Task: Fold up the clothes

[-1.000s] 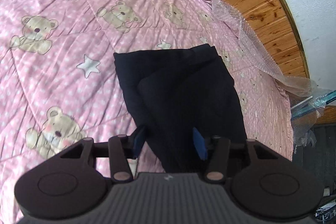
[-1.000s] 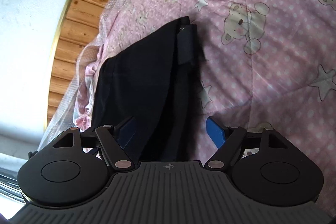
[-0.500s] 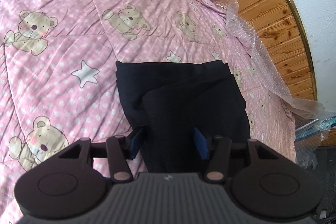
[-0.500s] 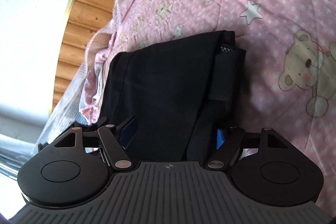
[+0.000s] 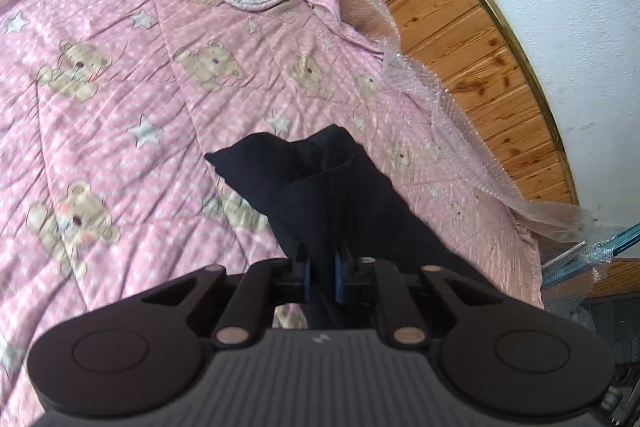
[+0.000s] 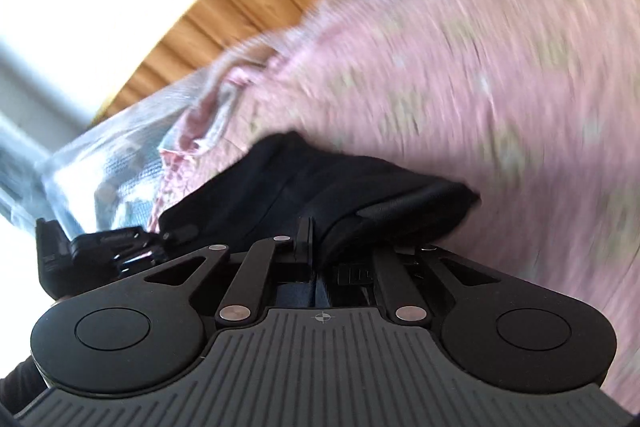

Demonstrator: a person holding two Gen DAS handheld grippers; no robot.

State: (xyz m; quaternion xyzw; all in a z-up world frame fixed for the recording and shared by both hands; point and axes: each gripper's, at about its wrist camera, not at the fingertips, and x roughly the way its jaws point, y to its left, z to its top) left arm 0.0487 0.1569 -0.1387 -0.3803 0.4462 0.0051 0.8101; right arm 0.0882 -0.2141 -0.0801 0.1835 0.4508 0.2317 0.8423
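A second ago both tongs were spread wide over the flat black garment (image 5: 320, 187); now each pair is clenched on it. The left tongs (image 5: 321, 273) are closed on a bunched fold, lifted above the pink bear quilt (image 5: 120, 87) on the bed. The right tongs (image 6: 316, 259) are clamped on another edge, seen amid heavy motion blur.

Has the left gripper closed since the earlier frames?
Yes. The left gripper has shut on the garment, lifting it off the quilt.
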